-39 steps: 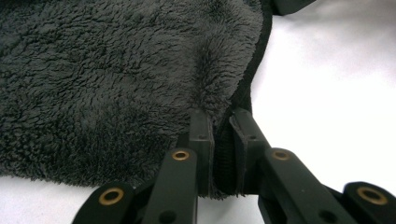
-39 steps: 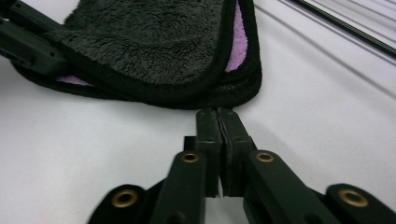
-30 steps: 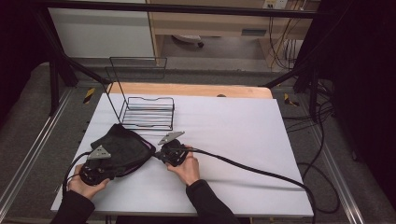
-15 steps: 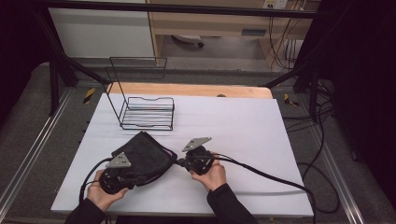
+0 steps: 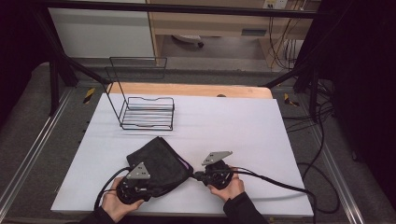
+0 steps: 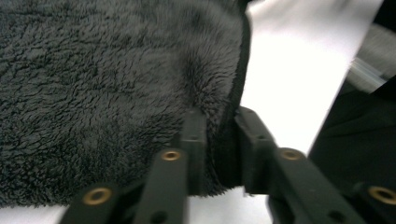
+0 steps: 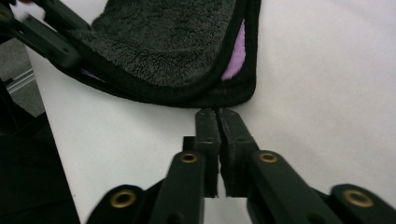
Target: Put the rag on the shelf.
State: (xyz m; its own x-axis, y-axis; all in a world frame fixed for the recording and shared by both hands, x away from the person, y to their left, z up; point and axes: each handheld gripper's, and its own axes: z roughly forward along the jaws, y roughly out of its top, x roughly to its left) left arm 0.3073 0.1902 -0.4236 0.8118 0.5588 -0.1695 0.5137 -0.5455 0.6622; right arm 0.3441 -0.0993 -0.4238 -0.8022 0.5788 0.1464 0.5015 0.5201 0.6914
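A dark fleece cloth (image 5: 159, 165) with a purple lining (image 7: 236, 56) lies folded on the white table (image 5: 243, 126) near its front edge. My left gripper (image 5: 150, 185) is at the cloth's near left side. In the left gripper view its jaws (image 6: 219, 121) have just been opening, and the cloth's hem (image 6: 231, 93) still lies loosely between them. My right gripper (image 5: 192, 176) points left at the cloth's right corner. Its jaws (image 7: 217, 112) have just parted to a thin slit, with the corner (image 7: 243, 95) just beyond the tips and nothing between them.
A black wire rack (image 5: 144, 112) stands at the table's back left. A wooden board (image 5: 187, 89) runs along the far edge. The right gripper's cable (image 5: 280, 186) trails off to the right. The left gripper's jaw (image 7: 42, 32) shows in the right gripper view.
Both hands have dragged the cloth toward the front edge and to the right, away from the rack. The cloth's corner now lies outside the right jaws.
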